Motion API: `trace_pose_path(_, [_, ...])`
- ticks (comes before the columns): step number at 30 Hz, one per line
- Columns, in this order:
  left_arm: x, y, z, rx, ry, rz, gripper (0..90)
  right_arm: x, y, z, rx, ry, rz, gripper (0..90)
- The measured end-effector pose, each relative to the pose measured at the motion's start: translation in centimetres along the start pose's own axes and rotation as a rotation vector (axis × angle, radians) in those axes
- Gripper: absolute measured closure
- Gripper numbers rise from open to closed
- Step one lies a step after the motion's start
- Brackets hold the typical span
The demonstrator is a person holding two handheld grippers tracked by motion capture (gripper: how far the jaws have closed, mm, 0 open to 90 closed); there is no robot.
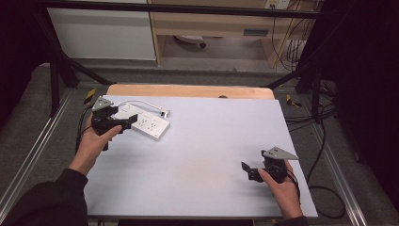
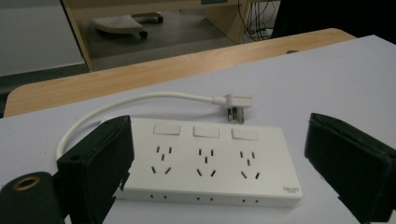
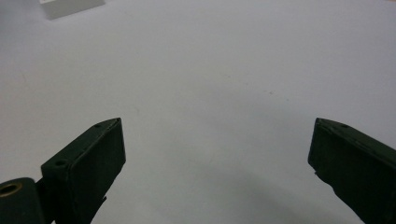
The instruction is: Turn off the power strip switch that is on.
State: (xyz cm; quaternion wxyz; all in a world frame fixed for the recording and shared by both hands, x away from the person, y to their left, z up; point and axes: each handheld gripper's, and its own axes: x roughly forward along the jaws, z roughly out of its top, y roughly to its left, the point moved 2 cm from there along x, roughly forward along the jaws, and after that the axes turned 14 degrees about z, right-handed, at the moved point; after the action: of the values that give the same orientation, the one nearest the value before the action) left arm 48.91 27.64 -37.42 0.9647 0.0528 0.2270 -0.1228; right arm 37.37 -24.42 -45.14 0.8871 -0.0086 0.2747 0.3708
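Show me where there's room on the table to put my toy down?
The big bare stretch of the table between the power strip and the right gripper is free. The far left corner is crowded: the strip, its cord and the left gripper sit there.

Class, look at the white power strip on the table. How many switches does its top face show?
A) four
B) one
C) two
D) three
D: the left gripper view shows three white switches in a row on the power strip, one above each socket group.
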Motion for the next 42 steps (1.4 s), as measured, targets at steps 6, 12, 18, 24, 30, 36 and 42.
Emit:
trace_pose_path(6, [0.4, 0.3, 0.3, -0.008, 0.002, 0.012, 8.8, 0.0, 0.0, 0.0, -0.002, 0.0, 0.0, 4.4])
trace_pose_path(12, [0.6, 0.3, 0.7, -0.011, 0.002, 0.01, 9.4, -0.1, 0.0, 0.0, -0.003, -0.002, 0.0, 4.4])
trace_pose_path(18, [0.9, 0.4, 1.1, -0.013, 0.002, 0.0, 10.5, -0.1, 0.0, 0.0, -0.004, -0.003, 0.0, 4.4])
trace_pose_path(24, [1.2, 0.4, 1.5, -0.007, 0.002, -0.002, 10.6, -0.2, 0.0, 0.1, -0.002, -0.006, 0.0, 4.3])
trace_pose_path(30, [1.6, 0.8, 1.7, -0.009, 0.002, 0.005, 11.0, -0.2, 0.0, 0.1, -0.003, -0.006, 0.0, 4.3])
trace_pose_path(36, [2.2, 1.1, 1.7, -0.017, 0.003, 0.014, 11.6, -0.2, 0.0, 0.1, -0.001, -0.008, 0.001, 4.3])
trace_pose_path(42, [2.5, 1.4, 1.5, -0.018, 0.015, 0.025, 12.6, -0.2, 0.0, 0.0, 0.001, -0.007, 0.002, 4.4])
